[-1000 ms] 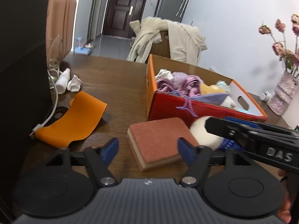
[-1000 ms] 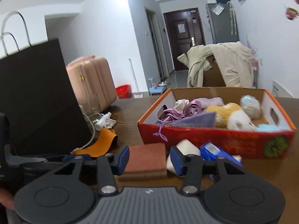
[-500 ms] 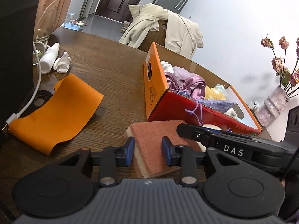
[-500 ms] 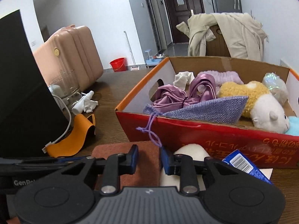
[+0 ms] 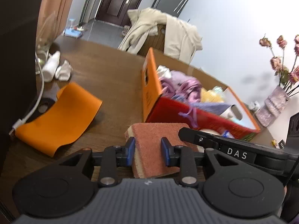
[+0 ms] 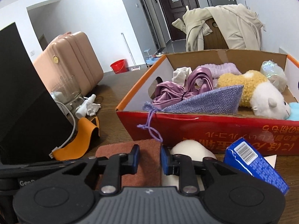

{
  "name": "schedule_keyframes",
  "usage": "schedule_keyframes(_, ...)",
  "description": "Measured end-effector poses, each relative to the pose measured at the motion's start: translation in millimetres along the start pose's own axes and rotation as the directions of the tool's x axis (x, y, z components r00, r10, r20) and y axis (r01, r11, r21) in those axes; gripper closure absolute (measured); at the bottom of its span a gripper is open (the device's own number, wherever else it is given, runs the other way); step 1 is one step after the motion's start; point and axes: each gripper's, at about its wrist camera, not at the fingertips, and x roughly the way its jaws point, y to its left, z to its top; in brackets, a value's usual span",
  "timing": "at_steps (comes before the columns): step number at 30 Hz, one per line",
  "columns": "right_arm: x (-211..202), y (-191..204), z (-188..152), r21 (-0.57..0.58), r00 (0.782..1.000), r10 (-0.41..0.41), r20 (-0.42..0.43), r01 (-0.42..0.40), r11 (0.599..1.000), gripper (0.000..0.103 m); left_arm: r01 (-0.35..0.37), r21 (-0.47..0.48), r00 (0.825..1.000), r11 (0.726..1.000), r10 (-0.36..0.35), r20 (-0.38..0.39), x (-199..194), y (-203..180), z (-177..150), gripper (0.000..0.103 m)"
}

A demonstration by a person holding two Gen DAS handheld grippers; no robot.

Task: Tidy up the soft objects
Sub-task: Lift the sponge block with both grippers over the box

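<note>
Lying on the dark wooden surface [image 5: 112, 78], nearest the cameras: a rust-topped sponge [image 5: 155, 145]. Closing on its near edge, pads seemingly pressing its sides: left claw [image 5: 147, 154]. Hovering over its right end, narrowing too, grip unclear from here: right claw [image 6: 148, 157]. Sitting just beyond: red cardboard box [image 6: 214, 128] holding plush toy [image 6: 261, 95] and purple cloths [image 6: 183, 91].
</note>
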Motion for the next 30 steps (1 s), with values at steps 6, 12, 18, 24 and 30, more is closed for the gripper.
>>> schedule_keyframes(6,-60.5,13.1,-0.2,-0.024,0.993,-0.023,0.115,0.026,0.999,0.080,0.058,0.049,0.997,0.997,-0.060,0.047,-39.2,-36.0,-2.7,0.073)
schedule_keyframes(12,-137.7,6.7,-27.5,0.024,0.978,-0.069,0.199,0.066,0.998,0.080,0.133,0.103,0.989,0.986,-0.139,0.055,-72.9,-80.8,-26.7,0.073)
schedule_keyframes(18,-200.8,-4.2,-71.9,0.082,0.967,-0.113,0.229,0.097,0.992,0.080,0.179,0.151,0.982,0.972,-0.187,0.041,-100.2,-117.8,-62.0,0.073)
schedule_keyframes(24,-239.9,-7.4,-103.9,0.108,0.954,-0.155,0.258,0.131,0.986,0.080,0.198,0.188,0.977,0.962,-0.209,0.036,-119.5,-142.1,-84.7,0.073)
schedule_keyframes(30,-262.9,-10.0,-116.4,0.114,0.942,-0.169,0.289,0.141,0.983,0.080,0.206,0.211,0.975,0.956,-0.220,0.044,-129.2,-155.1,-91.9,0.073)
